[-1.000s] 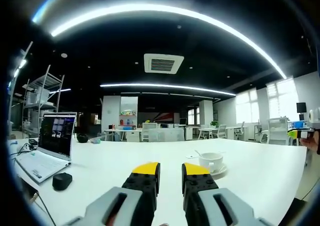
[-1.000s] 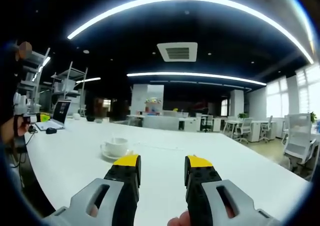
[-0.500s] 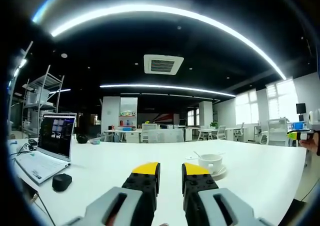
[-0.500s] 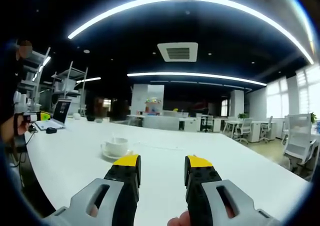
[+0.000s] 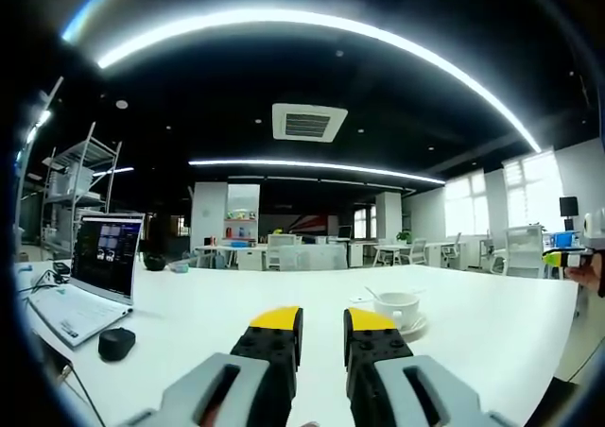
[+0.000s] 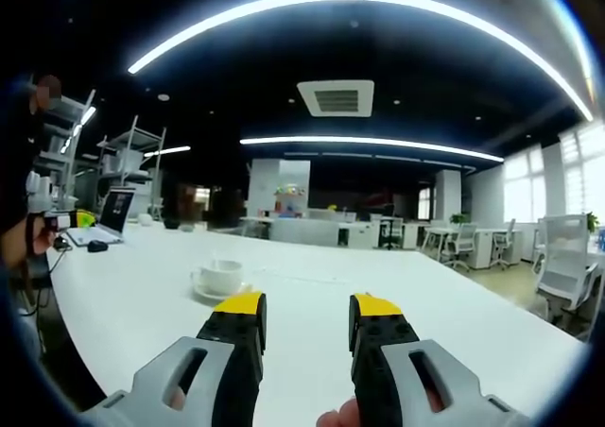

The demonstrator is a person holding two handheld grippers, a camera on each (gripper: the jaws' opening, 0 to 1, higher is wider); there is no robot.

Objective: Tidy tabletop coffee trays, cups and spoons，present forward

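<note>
A white coffee cup point(image 5: 397, 306) sits on a white saucer point(image 5: 416, 325) on the white table point(image 5: 189, 314), with a thin spoon handle point(image 5: 371, 292) rising from it. It stands just beyond and right of my left gripper point(image 5: 322, 325), whose yellow-tipped jaws are a little apart with nothing between them. In the right gripper view the same cup point(image 6: 221, 276) and saucer point(image 6: 202, 294) lie ahead and to the left of my right gripper point(image 6: 308, 306), which is open and empty. Both grippers hover above the table, apart from the cup.
An open laptop point(image 5: 95, 274) and a black mouse point(image 5: 116, 342) lie at the table's left end; the same laptop point(image 6: 114, 213) is small and far in the right gripper view. A hand with the other gripper point(image 5: 571, 254) shows at the edge. Office desks and chairs point(image 6: 558, 266) stand behind.
</note>
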